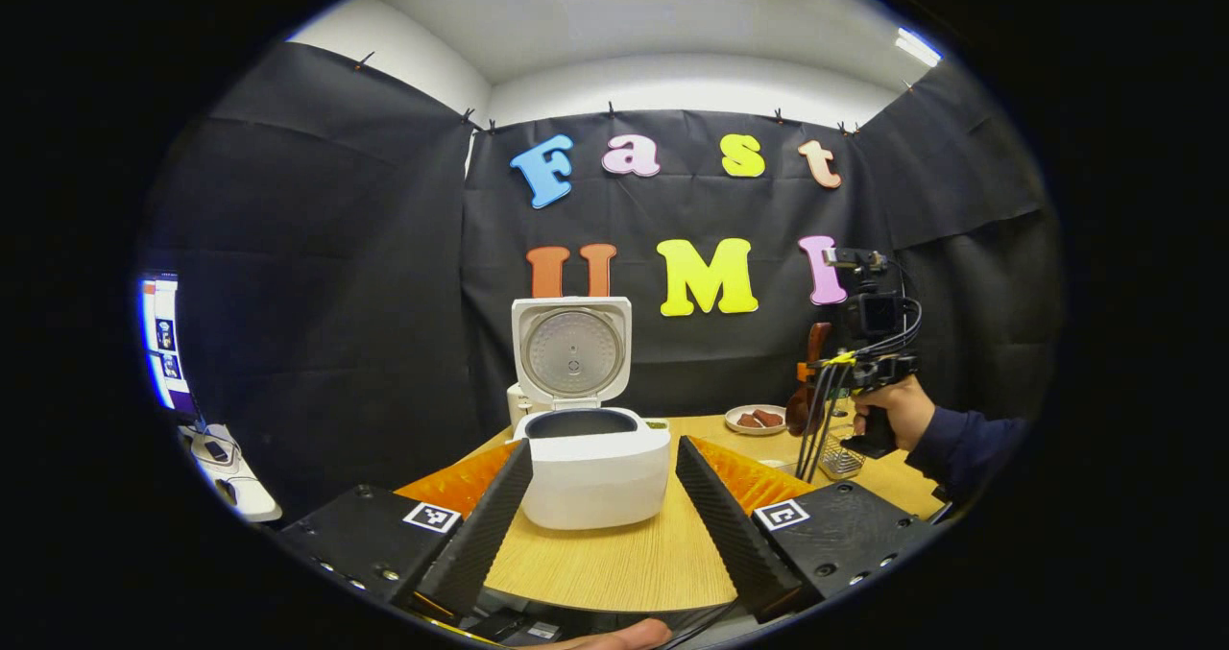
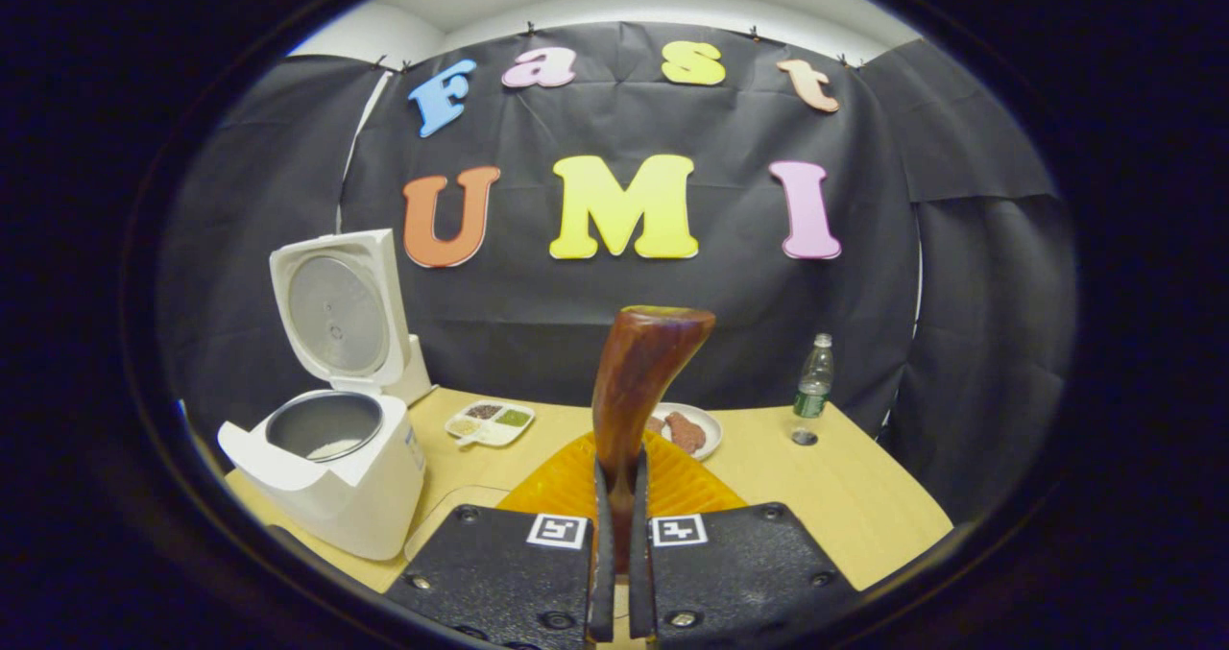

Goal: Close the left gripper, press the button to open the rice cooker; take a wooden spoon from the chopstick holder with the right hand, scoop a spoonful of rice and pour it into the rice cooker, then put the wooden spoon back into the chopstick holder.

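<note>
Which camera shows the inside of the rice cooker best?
The right gripper view: it looks down into the rice cooker, showing the pot with some white rice at the bottom. The left gripper view sees the rice cooker nearly level, so just the dark rim of the opening shows.

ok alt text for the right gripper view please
The right claw is shut on a wooden spoon standing upright. Left of it an open rice cooker sits on a wooden table, with some rice in its pot.
</note>
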